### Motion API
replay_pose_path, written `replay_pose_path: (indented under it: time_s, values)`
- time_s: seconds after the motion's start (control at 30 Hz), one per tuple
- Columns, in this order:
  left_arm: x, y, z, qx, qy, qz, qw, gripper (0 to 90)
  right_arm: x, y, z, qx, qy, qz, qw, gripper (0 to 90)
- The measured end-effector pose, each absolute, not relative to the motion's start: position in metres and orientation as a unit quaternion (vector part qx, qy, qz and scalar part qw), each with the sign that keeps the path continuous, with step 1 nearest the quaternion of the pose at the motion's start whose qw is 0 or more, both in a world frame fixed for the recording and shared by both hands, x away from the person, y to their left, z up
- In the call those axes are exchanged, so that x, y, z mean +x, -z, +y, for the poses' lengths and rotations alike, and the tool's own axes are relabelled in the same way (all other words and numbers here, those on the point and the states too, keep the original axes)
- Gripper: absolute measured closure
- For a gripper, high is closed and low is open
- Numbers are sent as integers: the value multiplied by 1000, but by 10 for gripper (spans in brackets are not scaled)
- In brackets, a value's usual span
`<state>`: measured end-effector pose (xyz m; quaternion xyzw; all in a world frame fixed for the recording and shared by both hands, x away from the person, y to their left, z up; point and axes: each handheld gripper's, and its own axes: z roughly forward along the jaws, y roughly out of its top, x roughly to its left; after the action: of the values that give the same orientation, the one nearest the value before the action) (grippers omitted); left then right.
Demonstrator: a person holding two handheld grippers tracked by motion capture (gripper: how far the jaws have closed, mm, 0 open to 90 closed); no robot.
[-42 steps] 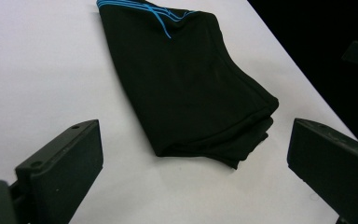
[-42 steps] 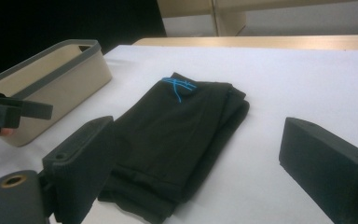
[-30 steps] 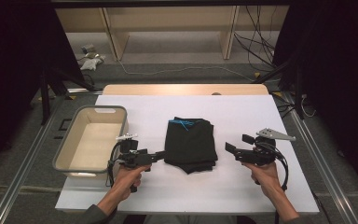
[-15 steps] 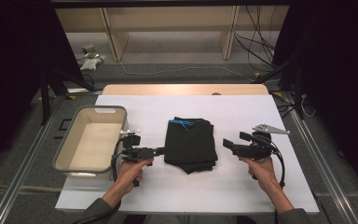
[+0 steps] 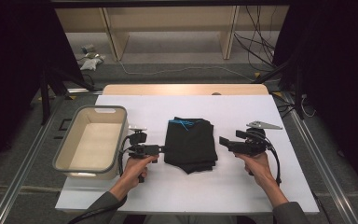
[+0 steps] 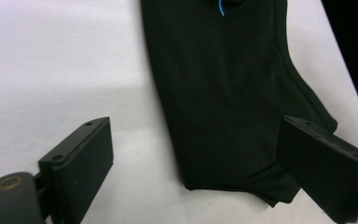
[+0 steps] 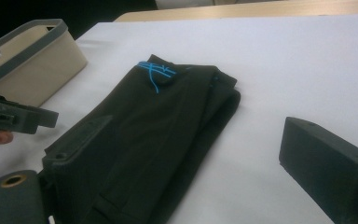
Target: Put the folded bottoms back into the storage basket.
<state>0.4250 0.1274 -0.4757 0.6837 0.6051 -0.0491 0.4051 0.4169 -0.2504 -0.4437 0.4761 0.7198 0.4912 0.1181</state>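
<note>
1 folded black garment (image 5: 190, 144) mid worktop (image 5: 242, 196); 1 beige bin (image 5: 93, 142) at left. 2 tongs: left tongs (image 5: 162, 149) just been closing, spread astride garment's near-left corner; right tongs (image 5: 223, 141) spread, empty.

garment (image 6: 223, 93): we see its top cut off, upper edge | bin (image 7: 25, 60): we see it cropped, left edge

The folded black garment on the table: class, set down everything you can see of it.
The folded black garment looks like soft, matte cloth, folded into a flat, layered oblong. Thin blue stitching or cord marks its far end. It lies flat on the white table, between the two grippers and to the right of the beige bin. The left gripper has open jaws straddling its near corner; no pad presses on it.
</note>
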Motion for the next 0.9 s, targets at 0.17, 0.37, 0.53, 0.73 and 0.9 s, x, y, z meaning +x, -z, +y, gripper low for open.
replay_pose_path:
  time_s: [0.17,0.37,0.53,0.73,0.9]
  values:
    - [431,478,125,693,71,600,393,145,421,444,-249,478,-492,718,116,117]
    - [437,480,123,703,83,596,380,162,425,445,-246,478,-491,719,115,117]
    - [438,480,120,703,83,595,381,215,429,447,-242,479,-485,723,111,118]
    - [440,483,116,708,84,593,375,269,437,449,-237,484,-478,725,104,118]
    - [440,484,116,703,77,597,378,313,443,451,-231,492,-472,726,94,122]
